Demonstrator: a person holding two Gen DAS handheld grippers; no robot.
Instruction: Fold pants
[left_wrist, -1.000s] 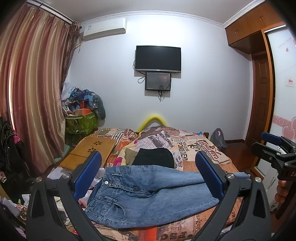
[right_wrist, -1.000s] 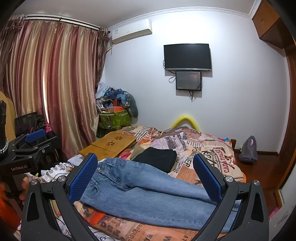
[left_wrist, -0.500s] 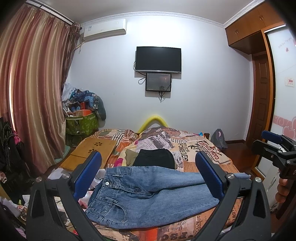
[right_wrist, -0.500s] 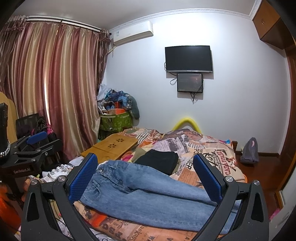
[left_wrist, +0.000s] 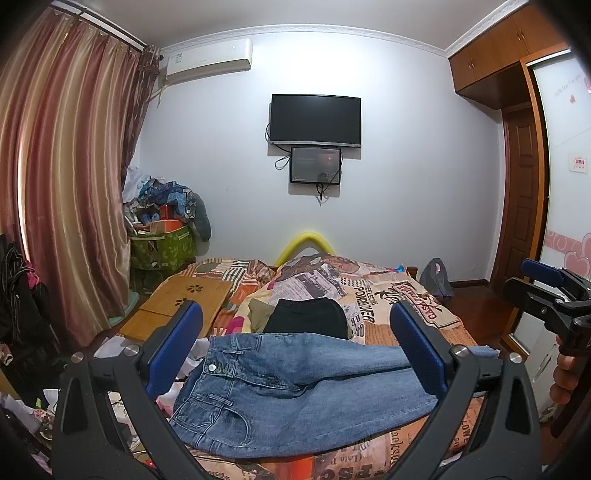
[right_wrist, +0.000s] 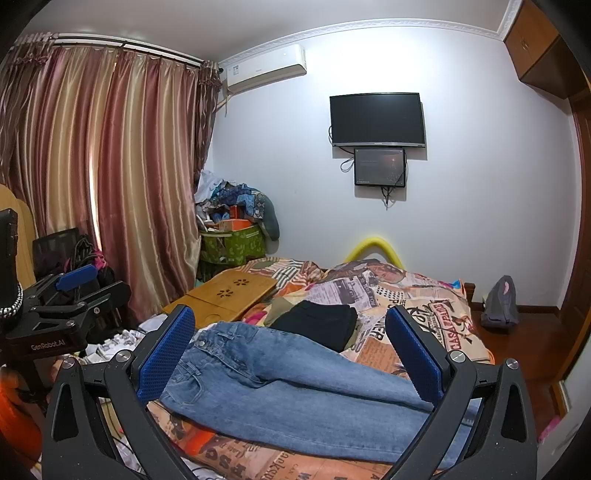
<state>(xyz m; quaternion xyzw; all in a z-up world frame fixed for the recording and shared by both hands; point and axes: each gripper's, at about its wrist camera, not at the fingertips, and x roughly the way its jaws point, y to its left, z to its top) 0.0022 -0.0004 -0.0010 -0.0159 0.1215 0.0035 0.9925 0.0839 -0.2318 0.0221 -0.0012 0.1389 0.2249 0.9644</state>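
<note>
Blue jeans (left_wrist: 295, 391) lie flat across the near end of the bed, waistband to the left and legs running right; they also show in the right wrist view (right_wrist: 288, 391). My left gripper (left_wrist: 295, 343) is open and empty, held above the jeans' waist area. My right gripper (right_wrist: 291, 350) is open and empty, held above the legs. The right gripper also shows at the right edge of the left wrist view (left_wrist: 546, 291), and the left gripper at the left edge of the right wrist view (right_wrist: 70, 295).
A folded black garment (left_wrist: 306, 317) lies just behind the jeans on the patterned bedspread (left_wrist: 399, 295). A wooden lap desk (left_wrist: 181, 302) sits at the bed's left. Curtains, a green box of clutter (left_wrist: 162, 247) and a wardrobe (left_wrist: 554, 221) surround the bed.
Both grippers have shifted slightly, so the views drift a little. The jeans have not moved and both grippers stay open.
</note>
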